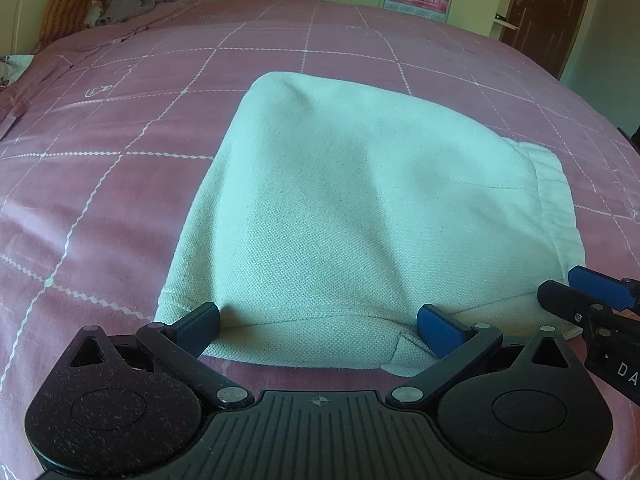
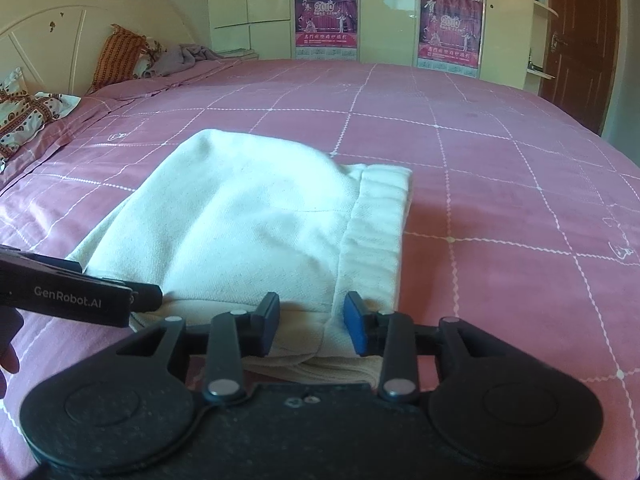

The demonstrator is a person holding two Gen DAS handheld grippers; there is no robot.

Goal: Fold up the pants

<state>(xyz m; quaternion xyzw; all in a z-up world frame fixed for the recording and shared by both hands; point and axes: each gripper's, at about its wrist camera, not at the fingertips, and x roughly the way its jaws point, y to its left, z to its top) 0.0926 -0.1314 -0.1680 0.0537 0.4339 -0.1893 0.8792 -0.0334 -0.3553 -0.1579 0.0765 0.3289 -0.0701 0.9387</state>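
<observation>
The white pants lie folded in a thick stack on the pink bed, waistband to the right. My left gripper is open, its blue pads wide apart at the near edge of the stack. My right gripper is open too, pads either side of the near edge by the waistband. The pants also show in the right wrist view. The right gripper shows at the right of the left wrist view; the left gripper's body shows at the left of the right wrist view.
Pillows and a grey blanket lie at the headboard, far left. Cream wardrobes with red posters stand behind the bed. A brown door is at the far right. The checked pink bedspread spreads all around the pants.
</observation>
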